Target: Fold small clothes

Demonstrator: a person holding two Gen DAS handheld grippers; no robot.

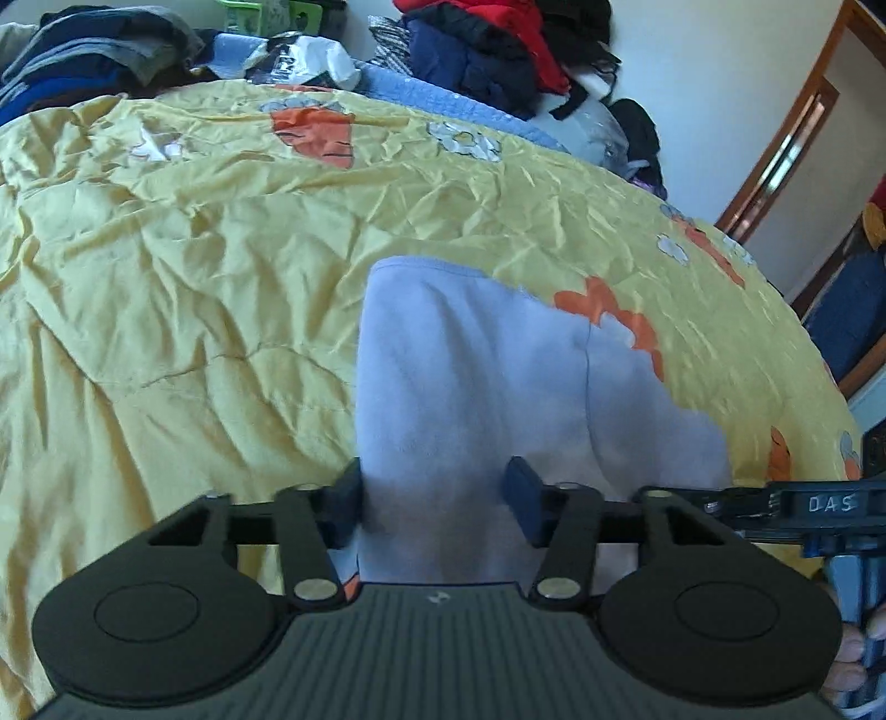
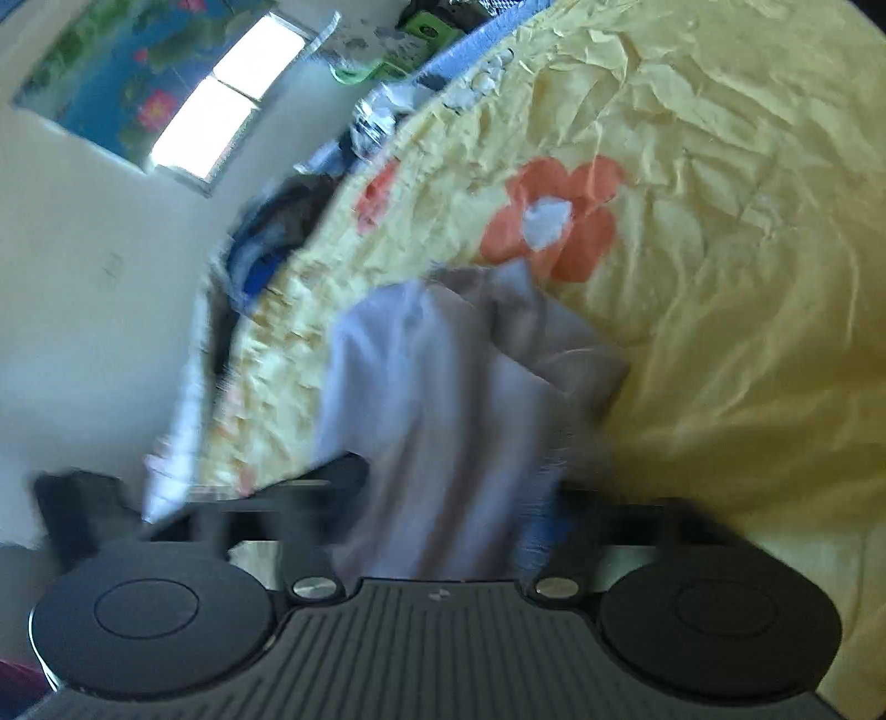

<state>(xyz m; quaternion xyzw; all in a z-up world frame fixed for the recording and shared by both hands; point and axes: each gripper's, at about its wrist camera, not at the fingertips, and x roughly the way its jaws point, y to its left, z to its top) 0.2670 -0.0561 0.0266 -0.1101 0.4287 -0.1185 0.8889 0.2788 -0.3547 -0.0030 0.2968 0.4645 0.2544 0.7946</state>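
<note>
- Garment [image 1: 470,387]: a pale lilac piece of small clothing; it lies on the yellow flowered bedspread [image 1: 194,249], towards the near edge of the bed, well clear of the clothes heap [image 1: 487,50] at the far edge.
- Left gripper [image 1: 437,498]: fingers part-way closed with the near end of the cloth between them; whether the pads actually press the cloth cannot be told.
- Right gripper [image 2: 443,498]: view blurred; cloth bunches between the fingers, and a firm pinch cannot be confirmed.
- Orientation: the long axis runs from the near edge towards the far edge; the hemmed end [image 1: 421,266] points away; the near end sits at the grippers.
- Risks: a shallow bite probably slips when lifted; a pinch that catches the bedspread would likely drag it along; uneven pull between hands may skew the fold.
</note>
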